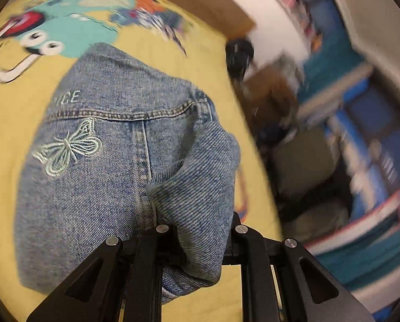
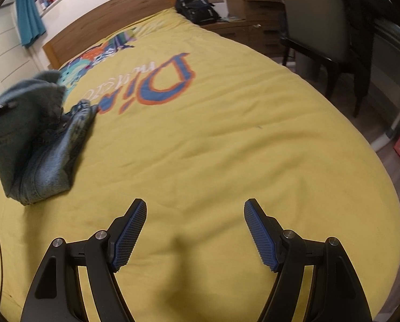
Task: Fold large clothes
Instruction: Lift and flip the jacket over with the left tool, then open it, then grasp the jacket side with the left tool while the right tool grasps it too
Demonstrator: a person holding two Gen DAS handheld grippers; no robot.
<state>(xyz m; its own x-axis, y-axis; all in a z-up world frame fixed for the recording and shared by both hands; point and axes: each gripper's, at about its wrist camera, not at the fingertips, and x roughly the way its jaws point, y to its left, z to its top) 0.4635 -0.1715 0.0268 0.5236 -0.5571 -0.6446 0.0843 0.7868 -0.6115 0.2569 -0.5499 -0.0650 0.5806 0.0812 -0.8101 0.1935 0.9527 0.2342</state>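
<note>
A denim jacket [image 1: 98,166] is caught mid-fold on a bed [image 2: 226,139] covered in a yellow printed quilt. The left tool [image 1: 200,230] is pressed together on a thick flap of the jacket, its tips buried in the cloth, and holds that flap up and across the embroidered butterfly [image 1: 65,150], apparently so one side can be laid over the rest. In the right wrist view the jacket [image 2: 39,139] stands bunched and partly raised near the bed's left edge, toward the wooden headboard [image 2: 111,18], with its lower part resting on the quilt. The right tool [image 2: 195,230] hangs spread wide over bare quilt near the foot edge, well apart from the jacket and holding nothing, probably free to flatten or catch the cloth once the flap comes down. A black backpack [image 2: 197,6] sits beyond the bed's far corner.
</note>
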